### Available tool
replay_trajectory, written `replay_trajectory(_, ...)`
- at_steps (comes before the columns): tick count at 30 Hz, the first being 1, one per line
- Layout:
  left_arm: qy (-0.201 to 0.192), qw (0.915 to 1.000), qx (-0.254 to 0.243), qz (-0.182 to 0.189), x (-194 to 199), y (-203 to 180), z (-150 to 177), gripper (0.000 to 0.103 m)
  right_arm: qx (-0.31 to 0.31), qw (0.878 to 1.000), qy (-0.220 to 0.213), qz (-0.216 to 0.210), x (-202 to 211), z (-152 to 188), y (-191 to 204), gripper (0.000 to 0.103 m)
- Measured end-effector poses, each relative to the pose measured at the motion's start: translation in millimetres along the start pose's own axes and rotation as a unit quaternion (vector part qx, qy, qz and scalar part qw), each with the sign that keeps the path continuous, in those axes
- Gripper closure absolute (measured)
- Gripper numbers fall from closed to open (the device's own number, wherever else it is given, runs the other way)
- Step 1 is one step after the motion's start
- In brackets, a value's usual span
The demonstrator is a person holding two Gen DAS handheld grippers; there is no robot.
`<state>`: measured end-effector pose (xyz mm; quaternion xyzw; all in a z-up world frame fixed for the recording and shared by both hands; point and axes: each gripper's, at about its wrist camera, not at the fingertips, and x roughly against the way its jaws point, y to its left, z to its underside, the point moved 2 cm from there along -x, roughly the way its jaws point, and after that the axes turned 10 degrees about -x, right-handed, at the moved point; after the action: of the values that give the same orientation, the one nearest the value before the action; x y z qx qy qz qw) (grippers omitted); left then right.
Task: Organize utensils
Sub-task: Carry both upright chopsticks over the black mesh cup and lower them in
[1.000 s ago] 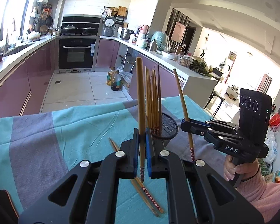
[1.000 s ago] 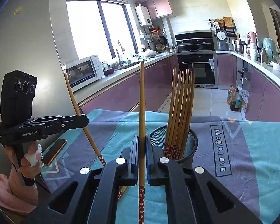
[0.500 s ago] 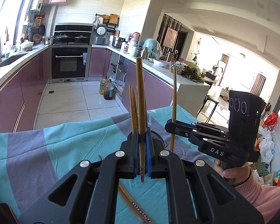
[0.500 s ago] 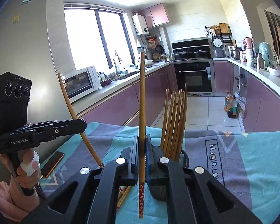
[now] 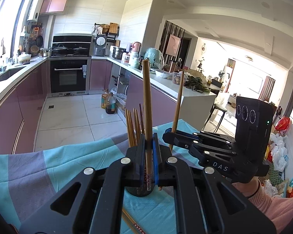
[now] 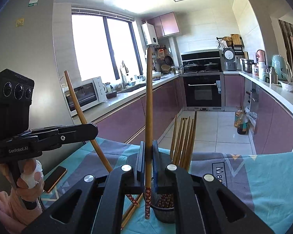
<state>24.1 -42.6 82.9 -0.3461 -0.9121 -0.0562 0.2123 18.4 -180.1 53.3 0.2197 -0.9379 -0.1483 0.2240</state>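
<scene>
I am holding one chopstick in each gripper, and both are riding upright over the mesh utensil holder [image 6: 165,210] that is standing on the teal and grey tablecloth [image 5: 72,161]. The left gripper [image 5: 148,157] is clamped tight on the left chopstick [image 5: 147,105], its patterned end hanging just at the holder's rim in the left wrist view. The right gripper [image 6: 148,159] is pinching the right chopstick [image 6: 148,117] the same way, with the floral tip dangling beside the holder, not yet over its mouth as far as I can judge.

What is worrying me: each stick is being held by a narrow pinch low on its shaft, so most of its length is standing free above the jaws, and any wrist tilt could swing it round in the pads. The bundle of chopsticks [image 6: 183,142] already in the holder is leaning and filling much of the opening, so a tip coming down off-centre could be catching the rim or jamming against them, and the light holder could be tipping. The two grippers are also working close together and could be knocking each other. Loose chopsticks [image 6: 131,210] are lying on the cloth near a phone [image 6: 54,178]; a dropped stick could be rolling among them
</scene>
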Motion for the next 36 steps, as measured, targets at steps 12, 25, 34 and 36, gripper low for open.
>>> replay_trajectory(12, -0.011, 0.9999, -0.005, -0.008, -1, 0, -9, 0.096, 0.001, 1.000, -0.013, 0.009, -2, -10, -4, 0.097)
replay_trajectory(25, 0.005, 0.9998, -0.009, -0.018, -11, -3, -5, 0.096, 0.006, 0.999, -0.008, 0.031, -22, -9, -7, 0.097)
replay_trajectory(34, 0.030, 0.9992, -0.011, -0.024, -19, -5, 1, 0.096, -0.006, 0.999, 0.009, 0.039, -37, -2, -15, 0.097)
replay_trajectory(36, 0.034, 0.9991, -0.012, -0.023, -20, -4, 0, 0.096, -0.007, 0.999, 0.012, 0.039, -38, 0, -15, 0.097)
